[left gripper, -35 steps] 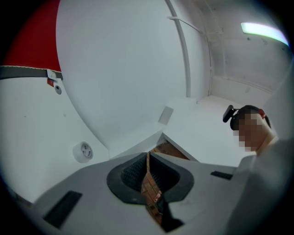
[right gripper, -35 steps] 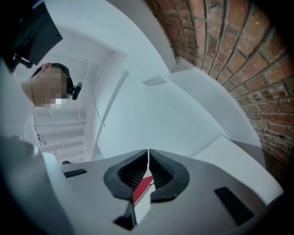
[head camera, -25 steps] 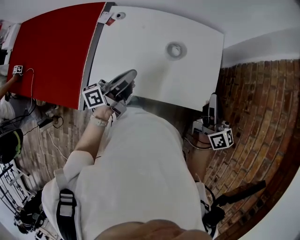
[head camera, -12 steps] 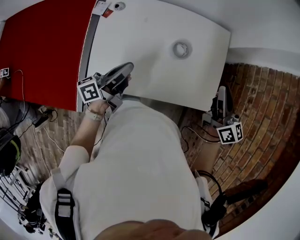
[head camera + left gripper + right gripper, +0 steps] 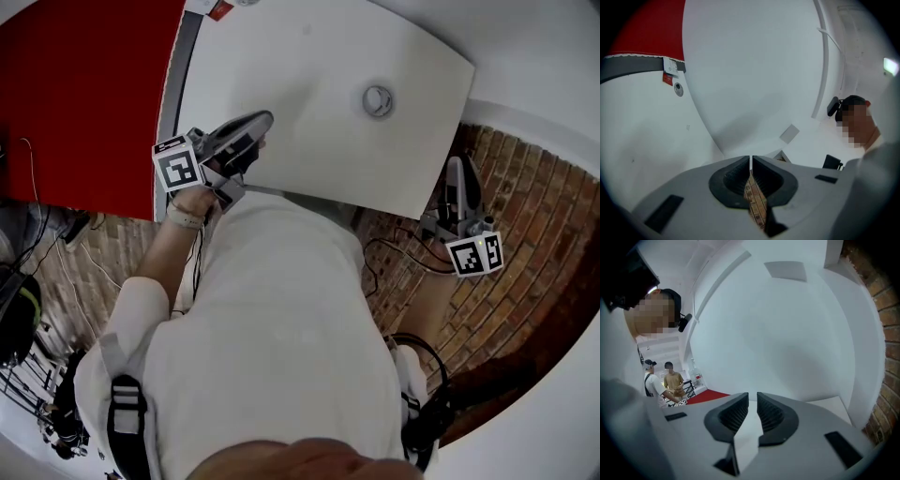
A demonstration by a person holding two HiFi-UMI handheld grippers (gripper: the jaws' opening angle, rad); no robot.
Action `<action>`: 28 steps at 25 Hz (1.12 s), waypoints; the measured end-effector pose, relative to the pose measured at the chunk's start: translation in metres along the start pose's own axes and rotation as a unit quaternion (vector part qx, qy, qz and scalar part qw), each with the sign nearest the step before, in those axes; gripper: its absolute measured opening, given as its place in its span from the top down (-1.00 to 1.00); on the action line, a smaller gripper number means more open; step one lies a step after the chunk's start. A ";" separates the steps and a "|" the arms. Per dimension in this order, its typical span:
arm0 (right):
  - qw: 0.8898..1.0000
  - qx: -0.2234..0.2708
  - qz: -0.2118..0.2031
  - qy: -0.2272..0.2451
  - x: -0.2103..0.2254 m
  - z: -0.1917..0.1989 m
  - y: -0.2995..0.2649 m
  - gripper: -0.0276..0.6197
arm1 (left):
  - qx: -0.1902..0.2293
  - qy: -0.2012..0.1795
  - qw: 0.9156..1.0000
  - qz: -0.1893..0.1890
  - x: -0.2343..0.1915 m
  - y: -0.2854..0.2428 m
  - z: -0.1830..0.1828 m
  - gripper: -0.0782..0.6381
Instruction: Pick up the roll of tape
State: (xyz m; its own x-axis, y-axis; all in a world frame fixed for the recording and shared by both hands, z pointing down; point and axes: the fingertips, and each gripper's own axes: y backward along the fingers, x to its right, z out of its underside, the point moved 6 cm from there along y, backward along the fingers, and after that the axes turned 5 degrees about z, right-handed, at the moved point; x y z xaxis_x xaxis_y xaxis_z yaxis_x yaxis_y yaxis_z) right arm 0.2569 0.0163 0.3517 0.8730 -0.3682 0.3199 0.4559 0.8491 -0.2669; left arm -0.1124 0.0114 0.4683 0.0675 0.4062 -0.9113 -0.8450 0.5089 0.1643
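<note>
**Mia:** What's on the far left?

**Tom:** A red table [image 5: 84,94]. Next to it is the white table [image 5: 309,56]. The left gripper [image 5: 261,124] is over the near edge of the white table, on its left side.

**Mia:** Is it holding something?

**Tom:** No. Its two jaws are pressed together, with only a hair of a line between them. Nothing is in there.

**Mia:** Where's the roll of tape [image 5: 378,100]?

**Tom:** It lies flat on the white table, over to the right, all by itself. It is well away from the left gripper. No gripper touches it.

**Mia:** And the right gripper [image 5: 457,167]?

**Tom:** It is off the right side of the table, over the brick floor [image 5: 534,216], near the table's corner. Its jaws are almost together, with just a thin crack. It holds nothing too. Its own camera shows mostly white wall, not the tape.

**Mia:** So what part of the job is this?

**Tom:** I think it's the very start, the reaching part. The tape hasn't been picked up yet.

**Mia:** What has to come next?

**Tom:** The right gripper is nearer, so I'd guess it goes. It needs to swing in over the table, tip down toward the tape and open its jaws wide. Then it can close on the ring's side and lift.
</note>
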 end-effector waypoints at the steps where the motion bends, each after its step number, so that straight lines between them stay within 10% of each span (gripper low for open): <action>1: 1.000 -0.007 -0.005 0.005 -0.001 -0.001 -0.006 0.79 | 0.002 0.003 1.000 -0.001 -0.002 0.001 -0.001 0.76; 14: 0.986 -0.110 -0.074 0.102 0.001 -0.046 -0.033 0.34 | 0.047 0.009 0.999 -0.026 0.035 -0.008 0.009 0.76; 28: 0.922 -0.290 -0.095 0.240 -0.020 -0.021 -0.100 0.28 | 0.091 0.079 0.992 -0.045 0.036 0.002 0.004 0.76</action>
State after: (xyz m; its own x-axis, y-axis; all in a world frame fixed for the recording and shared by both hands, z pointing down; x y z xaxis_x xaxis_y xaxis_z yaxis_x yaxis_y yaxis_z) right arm 0.1975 -0.0691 0.3526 0.6810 -0.7322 0.0095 0.5025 0.4578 -0.7335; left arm -0.1092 0.0300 0.4375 0.0424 0.2363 -0.9707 -0.7289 0.6719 0.1318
